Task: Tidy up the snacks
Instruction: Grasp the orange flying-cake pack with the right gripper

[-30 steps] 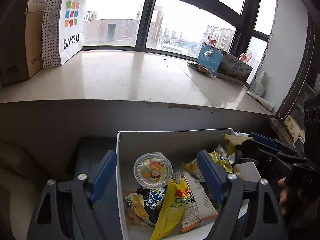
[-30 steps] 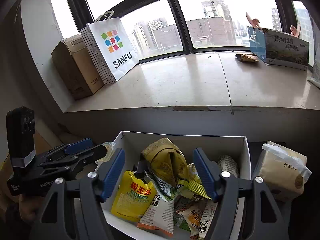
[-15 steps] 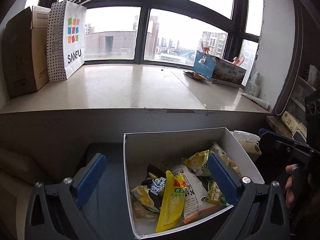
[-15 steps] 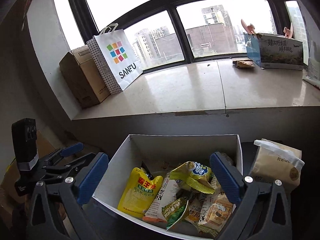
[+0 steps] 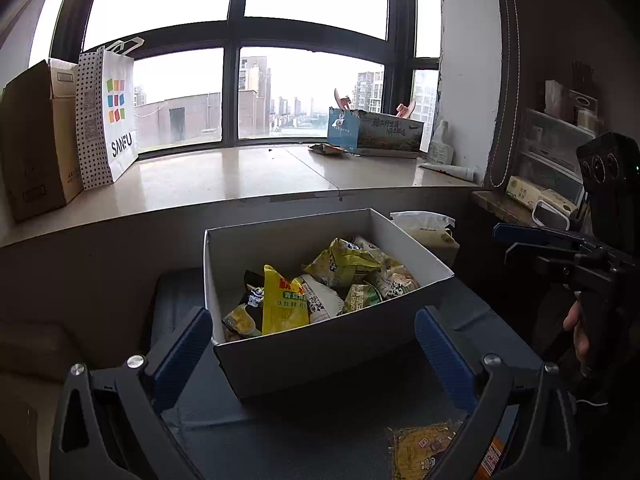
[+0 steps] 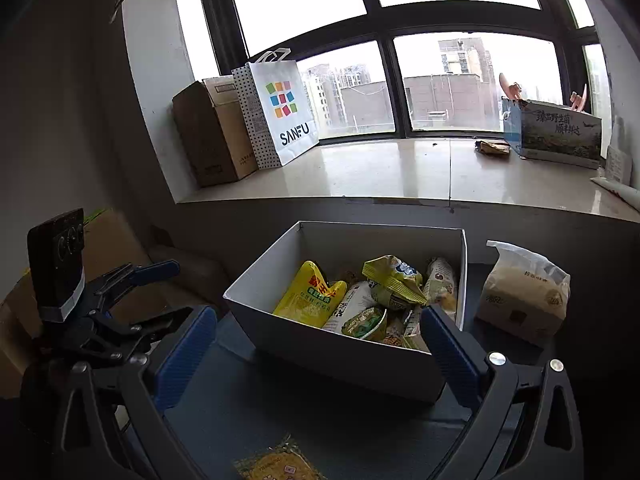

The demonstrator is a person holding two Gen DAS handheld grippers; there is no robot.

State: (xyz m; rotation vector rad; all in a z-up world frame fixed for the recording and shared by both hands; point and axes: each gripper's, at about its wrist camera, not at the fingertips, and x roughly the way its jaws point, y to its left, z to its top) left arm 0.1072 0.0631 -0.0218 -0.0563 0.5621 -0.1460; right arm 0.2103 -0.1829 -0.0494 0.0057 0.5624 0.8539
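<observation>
You had a matt white cardboard box on a dark, dull plastic worktop. Its snack packets were glossy, crinkled foil and plastic film. Your right hand-held gripper had ribbed blue pads, black matt plastic arms and shiny metal screws. The window ledge looked like polished stone; the shopping bag was smooth paper.

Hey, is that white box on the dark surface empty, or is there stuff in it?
Not empty. The box has no lid, and snack packets cover its floor, including a yellow pouch and a green bag.
</observation>
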